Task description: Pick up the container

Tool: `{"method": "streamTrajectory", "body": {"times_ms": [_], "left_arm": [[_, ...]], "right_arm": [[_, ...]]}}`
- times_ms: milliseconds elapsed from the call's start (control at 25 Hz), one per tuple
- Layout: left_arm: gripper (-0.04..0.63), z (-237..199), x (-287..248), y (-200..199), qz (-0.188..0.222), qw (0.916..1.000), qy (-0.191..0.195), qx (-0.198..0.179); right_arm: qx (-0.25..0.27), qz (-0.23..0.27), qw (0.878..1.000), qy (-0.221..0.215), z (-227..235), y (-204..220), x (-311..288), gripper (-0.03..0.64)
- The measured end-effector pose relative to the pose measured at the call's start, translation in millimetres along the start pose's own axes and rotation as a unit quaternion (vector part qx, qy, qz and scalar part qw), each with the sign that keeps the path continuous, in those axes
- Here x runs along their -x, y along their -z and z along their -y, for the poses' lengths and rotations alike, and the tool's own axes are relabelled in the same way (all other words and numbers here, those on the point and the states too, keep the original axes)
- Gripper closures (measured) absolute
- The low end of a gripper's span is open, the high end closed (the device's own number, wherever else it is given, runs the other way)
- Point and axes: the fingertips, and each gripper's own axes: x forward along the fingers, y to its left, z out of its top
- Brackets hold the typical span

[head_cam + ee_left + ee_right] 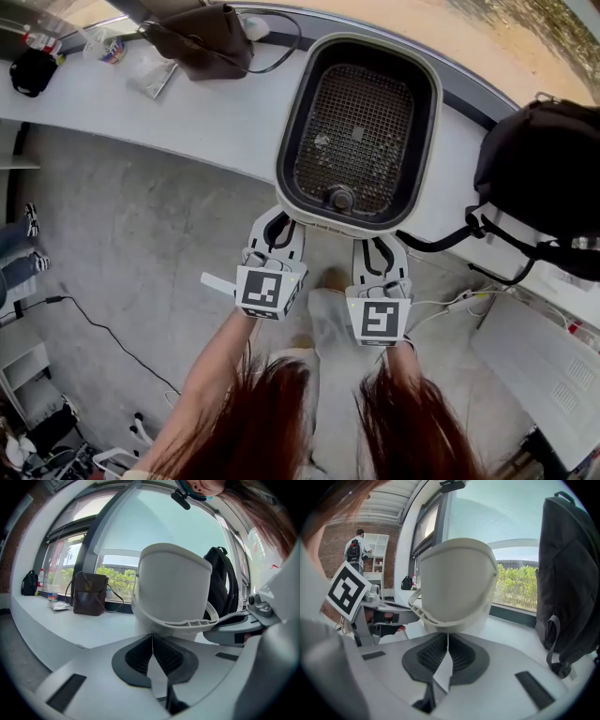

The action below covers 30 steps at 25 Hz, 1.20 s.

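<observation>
White container on counter, at its near edge; backpack just right of container. Left claw and right claw both pressed together, tips under container's near rim, no lip clearly nipped. Risk: lifting on tips alone, rim slides off, container tilts and falls off counter.

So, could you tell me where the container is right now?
In the head view's centre, the container sits at the counter edge, brown bag to its left, black backpack to its right.

Office-like workspace: long window counter, brick wall, shelving.
</observation>
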Motion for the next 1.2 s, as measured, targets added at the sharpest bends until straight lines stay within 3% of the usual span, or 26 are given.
{"method": "streamTrajectory", "body": {"times_ms": [680, 1200], "left_arm": [[0.578, 14, 48, -62, -0.012, 0.9999, -0.005, 0.0], [0.577, 14, 60, -126, -0.016, 0.9995, -0.027, -0.002]], "right_arm": [[-0.012, -0.017, 1.0, -0.003, -8, -57, 53, 0.592], [-0.035, -0.023, 0.999, 0.012, 16, -107, 80, 0.592]]}}
